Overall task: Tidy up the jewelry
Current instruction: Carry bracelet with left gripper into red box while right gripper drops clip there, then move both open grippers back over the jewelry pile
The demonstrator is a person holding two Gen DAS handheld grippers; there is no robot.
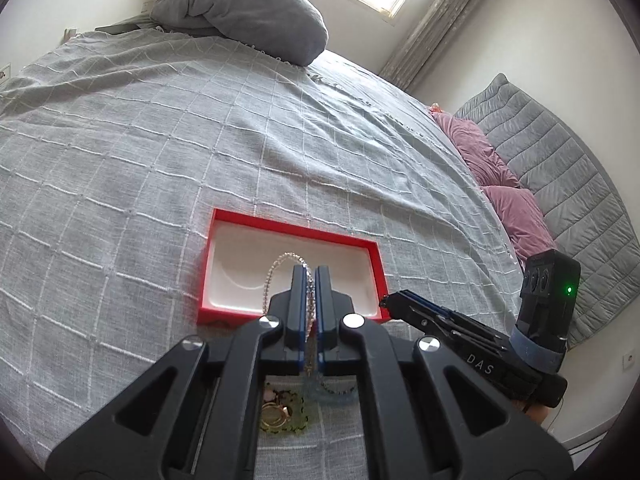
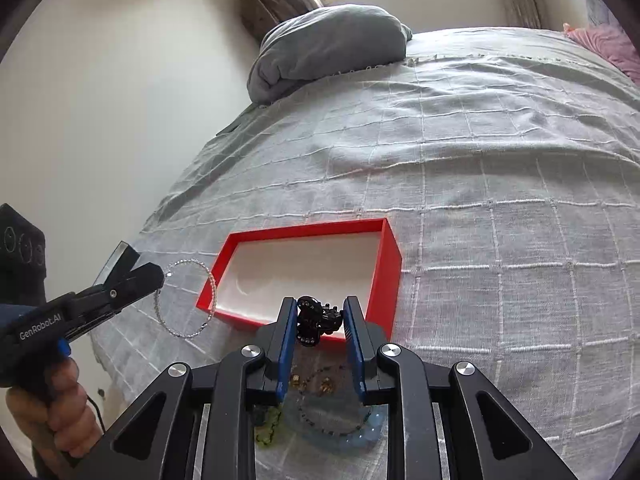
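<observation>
Jewelry is what we are carrying in both claws above the bed. In our left claw (image 1: 308, 280) we are pinching a clear beaded bracelet (image 1: 276, 276), the blue pads pressed together on its strand so that the loop is standing out past the fingertips; from the right wrist view the same bracelet (image 2: 186, 298) is hanging as a full ring off the left claw (image 2: 160, 272), just beside the near left corner of the red box (image 2: 394, 264). In our right claw (image 2: 320, 316) we are gripping a bunched black beaded piece (image 2: 318, 318), the pads clamped on it from either side with only that bundle between them. From the left wrist view the right claw (image 1: 386, 302) is pointing its tip at the near right corner of the red box (image 1: 378, 256). The box is lying open on the bed just ahead of both claws, its white inner tray bare apart from a faint curved mark. Below and behind the fingers, nearer to us, more pieces are lying on the bedspread: a light blue beaded bracelet (image 2: 360, 436), some gold pieces (image 1: 276, 416) and a green beaded strand (image 2: 270, 424). We are holding the left handle in a bare hand (image 2: 56, 412). The grey checked bedspread (image 1: 160, 140) is covering the bed, with a grey pillow (image 1: 244, 12) at its far end under the window and pink cushions (image 1: 500, 184) along its right side.
</observation>
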